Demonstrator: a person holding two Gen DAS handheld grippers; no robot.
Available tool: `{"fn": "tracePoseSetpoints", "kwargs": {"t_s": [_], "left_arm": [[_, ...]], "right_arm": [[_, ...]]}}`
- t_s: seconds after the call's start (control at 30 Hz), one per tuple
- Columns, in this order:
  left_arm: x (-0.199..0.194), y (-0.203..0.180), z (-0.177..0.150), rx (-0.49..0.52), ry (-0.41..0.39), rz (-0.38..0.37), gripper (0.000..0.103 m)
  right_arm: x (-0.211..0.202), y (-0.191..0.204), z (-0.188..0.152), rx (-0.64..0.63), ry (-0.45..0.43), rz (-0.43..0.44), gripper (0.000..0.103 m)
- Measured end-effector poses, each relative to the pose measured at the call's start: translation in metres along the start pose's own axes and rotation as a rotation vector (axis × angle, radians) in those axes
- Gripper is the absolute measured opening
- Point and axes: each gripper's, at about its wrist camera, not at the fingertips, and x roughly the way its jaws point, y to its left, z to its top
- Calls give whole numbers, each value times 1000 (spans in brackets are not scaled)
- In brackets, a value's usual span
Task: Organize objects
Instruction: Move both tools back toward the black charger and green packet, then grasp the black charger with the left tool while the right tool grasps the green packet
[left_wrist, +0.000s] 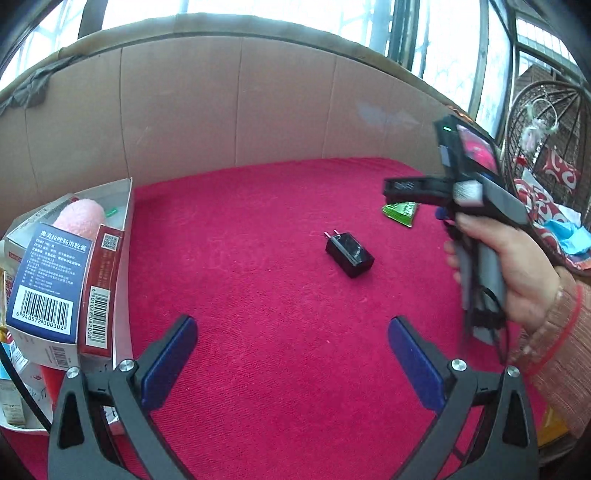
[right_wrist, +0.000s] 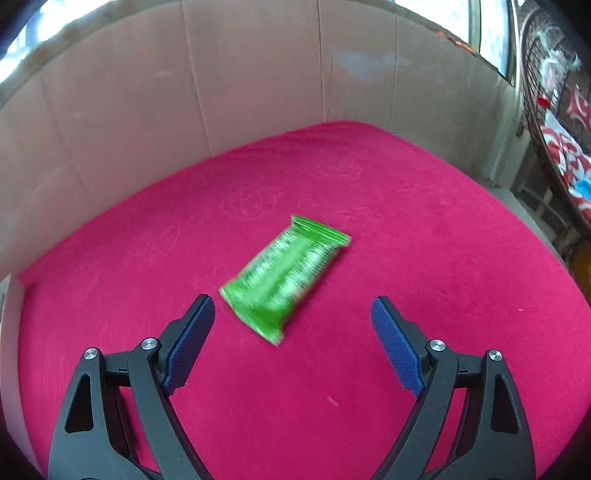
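Observation:
A black plug adapter (left_wrist: 349, 254) lies on the red cloth (left_wrist: 258, 295), ahead of my left gripper (left_wrist: 291, 328), which is open and holds nothing. A green snack packet (right_wrist: 284, 277) lies flat on the cloth just ahead of my right gripper (right_wrist: 293, 308), whose jaws stand wide with nothing between them. In the left wrist view the right gripper's body (left_wrist: 476, 206) is held by a hand (left_wrist: 517, 273) at the right, and it hides most of the green packet (left_wrist: 400, 213).
A white box (left_wrist: 123, 236) at the left holds a blue carton (left_wrist: 46, 280), a red carton (left_wrist: 99, 291) and a pink fuzzy roll (left_wrist: 79, 218). A cardboard wall (left_wrist: 240, 110) rings the back of the cloth. A wicker chair (left_wrist: 546, 155) with patterned cushions stands at the right.

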Motion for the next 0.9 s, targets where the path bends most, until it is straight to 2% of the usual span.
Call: {"fn": "tracePoseSetpoints", "kwargs": {"t_s": [0.1,0.2,0.3,0.4,0.5,0.63,0.73,0.8,0.9], "left_arm": [[4,4,2,-19,7,28,103],[14,8,13,-60,12,22,103],[27,3,30,-66,14,7,103],[42,-13,42,-61,15,-16,103],[60,-29,46,-55,37,-34,103],[86,-49,45,-47,73,-25,103],[106,-59,49,-55,103,14,103],[122,-61,52,-85,153,36,103],[129,-61,57,-91,170,91,99]], "right_arm": [[20,19,12,-2,43,-63,87],[39,28,16,-12,97,-113,87],[35,24,10,-22,86,-90,86],[22,13,3,-83,56,-28,57],[6,-11,-7,-102,51,57,48],[-17,-50,-22,-56,33,118,48],[-32,-73,-37,-29,17,137,48],[-35,-80,-44,-12,13,151,48],[-33,-85,-42,15,2,172,48]]}}
